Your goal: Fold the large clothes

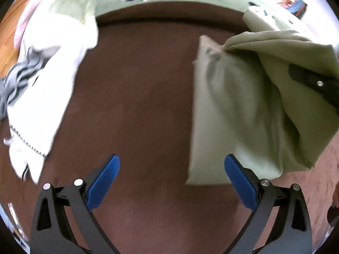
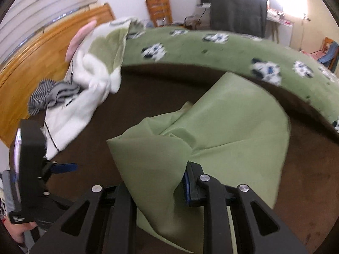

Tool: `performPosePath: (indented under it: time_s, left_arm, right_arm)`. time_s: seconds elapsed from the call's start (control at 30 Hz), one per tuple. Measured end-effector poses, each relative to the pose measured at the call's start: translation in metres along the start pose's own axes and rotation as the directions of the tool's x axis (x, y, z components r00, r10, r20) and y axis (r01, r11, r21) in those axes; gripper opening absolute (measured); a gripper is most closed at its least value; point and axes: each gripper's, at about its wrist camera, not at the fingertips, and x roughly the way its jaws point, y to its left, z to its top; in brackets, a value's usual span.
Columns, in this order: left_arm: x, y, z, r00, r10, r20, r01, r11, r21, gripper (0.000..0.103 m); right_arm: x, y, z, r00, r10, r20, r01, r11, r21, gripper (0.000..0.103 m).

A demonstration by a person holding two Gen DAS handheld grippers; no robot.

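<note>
The light green garment (image 2: 233,118) lies partly folded on the brown bed surface (image 1: 137,89), long axis running away from the fingers. The right gripper (image 2: 169,182) is clamped on a raised corner of it, cloth draped over the jaws. The left gripper (image 1: 171,182) hovers empty with fingers wide apart, the garment's near edge just beside its right pad. Bare brown surface separates the garment from the white clothes pile (image 1: 48,80), leaving room to lay the fold.

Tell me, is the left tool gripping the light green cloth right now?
No, the left tool stands wide open over the bare brown surface, with the light green cloth off to its side.
</note>
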Motion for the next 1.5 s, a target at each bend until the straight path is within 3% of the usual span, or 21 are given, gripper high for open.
performPosePath:
  time_s: [0.27, 0.37, 0.5, 0.7, 0.9, 0.93, 0.97, 1.0, 1.07, 1.17, 1.23, 1.37, 1.5]
  left_arm:
    - [0.003, 0.023, -0.014, 0.999, -0.028, -0.026, 0.026, 0.996, -0.087, 0.097]
    - [0.003, 0.028, -0.019, 0.999, -0.04, -0.022, 0.037, 0.993, -0.116, 0.097]
    - [0.008, 0.036, -0.024, 0.999, -0.048, -0.025, 0.044, 0.988, -0.147, 0.097]
    - [0.005, 0.037, -0.032, 0.998, -0.053, -0.028, 0.048, 0.987, -0.151, 0.097]
    - [-0.006, 0.04, -0.032, 0.999, -0.047, -0.024, 0.043, 0.987, -0.152, 0.097]
    - [-0.009, 0.041, -0.032, 0.999, -0.045, -0.024, 0.04, 0.987, -0.153, 0.097]
    - [-0.012, 0.043, -0.033, 0.999, -0.041, -0.023, 0.037, 0.987, -0.154, 0.097]
    - [-0.014, 0.045, -0.033, 0.999, -0.038, -0.023, 0.034, 0.987, -0.156, 0.097]
    - [-0.019, 0.048, -0.034, 0.999, -0.033, -0.025, 0.029, 0.987, -0.16, 0.097]
    - [-0.029, 0.054, -0.033, 0.999, -0.032, -0.022, 0.028, 0.986, -0.164, 0.097]
    - [-0.037, 0.056, -0.031, 0.999, -0.033, -0.012, 0.031, 0.986, -0.162, 0.097]
    - [-0.052, 0.054, -0.017, 0.998, -0.063, 0.023, 0.065, 0.989, -0.135, 0.097]
    - [-0.062, 0.034, 0.008, 0.985, -0.158, 0.075, 0.163, 0.984, -0.067, 0.097]
  right_arm:
    - [0.046, 0.032, -0.01, 0.992, 0.024, -0.126, -0.032, 0.998, -0.061, 0.02]
    - [0.077, 0.04, -0.022, 0.967, 0.025, -0.252, -0.047, 0.995, -0.083, 0.023]
    - [0.106, 0.04, -0.034, 0.936, 0.016, -0.351, -0.046, 0.996, -0.079, 0.032]
    - [0.112, 0.038, -0.032, 0.918, 0.022, -0.397, -0.06, 0.995, -0.082, 0.04]
    - [0.106, 0.029, -0.024, 0.894, 0.092, -0.439, -0.118, 0.993, -0.031, 0.05]
    - [0.103, 0.03, -0.024, 0.889, 0.121, -0.442, -0.143, 0.99, -0.016, 0.069]
    - [0.1, 0.029, -0.024, 0.871, 0.2, -0.448, -0.21, 0.977, 0.026, 0.089]
    - [0.094, 0.032, -0.024, 0.867, 0.24, -0.438, -0.245, 0.969, 0.045, 0.098]
    - [0.084, 0.04, -0.025, 0.885, 0.189, -0.425, -0.214, 0.977, -0.011, 0.097]
    - [0.07, 0.04, -0.026, 0.882, 0.213, -0.42, -0.231, 0.973, 0.008, 0.097]
    - [0.054, 0.034, -0.022, 0.892, 0.222, -0.395, -0.235, 0.972, 0.015, 0.097]
    - [0.008, 0.004, 0.009, 0.936, 0.174, -0.307, -0.186, 0.982, -0.01, 0.097]
    - [-0.016, -0.039, 0.053, 0.968, 0.096, -0.233, -0.107, 0.994, -0.035, 0.097]
